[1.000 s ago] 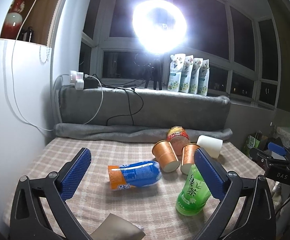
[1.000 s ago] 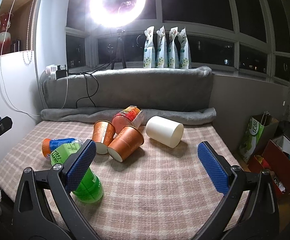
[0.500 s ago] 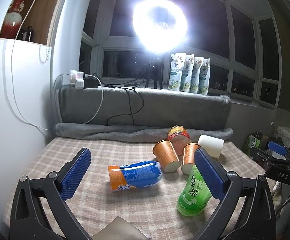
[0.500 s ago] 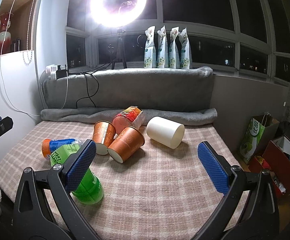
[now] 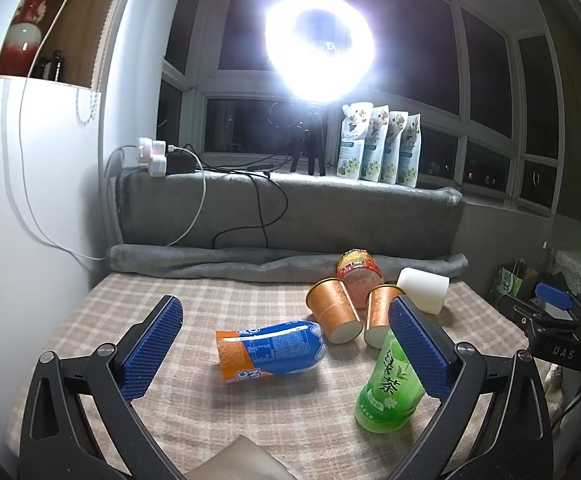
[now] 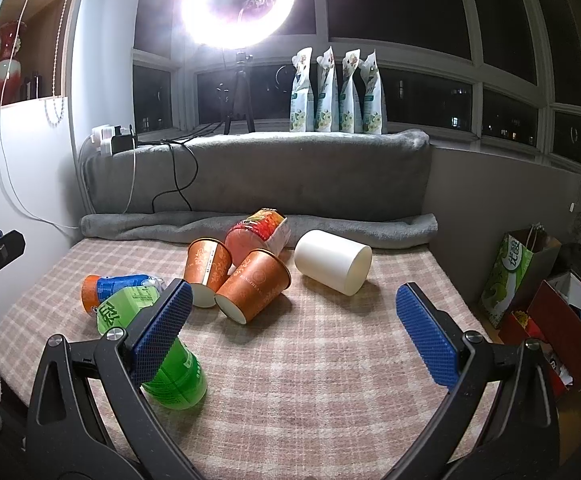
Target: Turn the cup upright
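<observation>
Several cups lie on their sides on the checked cloth. Two orange paper cups (image 6: pixel 206 270) (image 6: pixel 256 284) lie side by side, also in the left wrist view (image 5: pixel 332 310) (image 5: pixel 380 312). A white cup (image 6: pixel 332 262) lies to their right, shown too in the left wrist view (image 5: pixel 422 290). A red printed cup (image 6: pixel 258 234) lies behind them. My left gripper (image 5: pixel 286 344) is open and empty, above a blue and orange cup (image 5: pixel 268 350). My right gripper (image 6: pixel 290 324) is open and empty, in front of the orange cups.
A green tea cup (image 6: pixel 158 356) lies near my right gripper's left finger and shows in the left wrist view (image 5: pixel 390 388). A rolled grey blanket (image 6: pixel 250 226) borders the far edge. Bags and boxes (image 6: pixel 530 280) stand off the right side. A white wall (image 5: pixel 22 240) is left.
Both grippers have drifted very slightly; the objects have not moved.
</observation>
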`<state>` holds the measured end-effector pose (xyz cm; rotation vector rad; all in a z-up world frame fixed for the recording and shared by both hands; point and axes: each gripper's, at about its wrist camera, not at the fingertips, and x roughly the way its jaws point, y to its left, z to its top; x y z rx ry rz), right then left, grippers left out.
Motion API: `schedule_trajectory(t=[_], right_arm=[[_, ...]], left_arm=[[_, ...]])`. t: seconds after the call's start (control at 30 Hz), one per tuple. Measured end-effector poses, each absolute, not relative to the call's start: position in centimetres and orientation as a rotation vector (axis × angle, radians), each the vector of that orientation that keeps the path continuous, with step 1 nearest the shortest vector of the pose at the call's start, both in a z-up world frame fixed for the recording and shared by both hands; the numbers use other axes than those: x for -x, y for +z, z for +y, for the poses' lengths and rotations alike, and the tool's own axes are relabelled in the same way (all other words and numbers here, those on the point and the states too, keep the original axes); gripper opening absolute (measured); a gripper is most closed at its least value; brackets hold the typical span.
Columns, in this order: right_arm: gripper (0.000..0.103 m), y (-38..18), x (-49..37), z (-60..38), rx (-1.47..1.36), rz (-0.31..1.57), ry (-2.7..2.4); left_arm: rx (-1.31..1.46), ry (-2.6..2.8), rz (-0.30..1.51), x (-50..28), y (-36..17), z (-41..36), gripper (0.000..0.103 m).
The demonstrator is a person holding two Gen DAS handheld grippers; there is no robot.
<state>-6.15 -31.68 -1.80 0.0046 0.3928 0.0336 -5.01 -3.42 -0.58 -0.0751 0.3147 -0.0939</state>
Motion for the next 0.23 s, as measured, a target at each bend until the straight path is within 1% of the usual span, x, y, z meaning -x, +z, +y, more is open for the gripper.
schedule_trajectory(t=[0.23], right_arm=[[0.103,-1.98,6.08,-31.48,-0.001,0.408,0.046]], left_arm=[[0.075,-0.075,0.305,4.82,-0.71,-3.12,0.102]])
